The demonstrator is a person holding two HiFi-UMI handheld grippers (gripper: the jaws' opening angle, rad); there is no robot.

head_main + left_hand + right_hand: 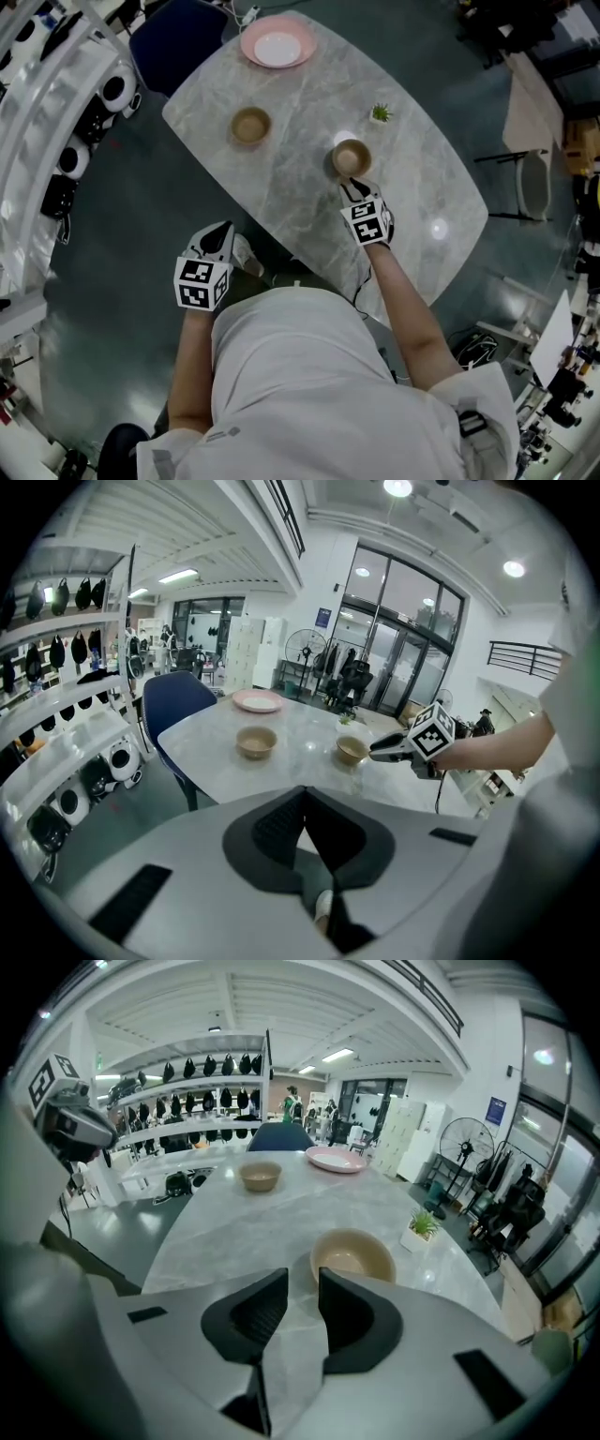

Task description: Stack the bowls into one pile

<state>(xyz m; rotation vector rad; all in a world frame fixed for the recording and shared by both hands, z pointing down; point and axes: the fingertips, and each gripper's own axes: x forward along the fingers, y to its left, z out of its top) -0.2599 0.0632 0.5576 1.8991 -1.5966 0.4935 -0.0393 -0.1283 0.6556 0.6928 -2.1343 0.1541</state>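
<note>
Two tan bowls stand apart on the grey marble table (412,197): one (250,125) toward the left, the other (352,157) nearer me. A wide pink bowl (277,42) with a white dish inside sits at the far end. My right gripper (354,187) is open just short of the near tan bowl (353,1255), whose rim shows right beyond the jaws (303,1288); nothing is between them. My left gripper (223,234) is shut and empty, held off the table's near-left edge. From there (303,803) both tan bowls (256,742) (352,750) are seen ahead.
A small potted plant (380,113) stands on the table right of the bowls. A blue chair (178,37) is at the far left corner. White shelving (56,112) with dark gear runs along the left. Dark floor surrounds the table.
</note>
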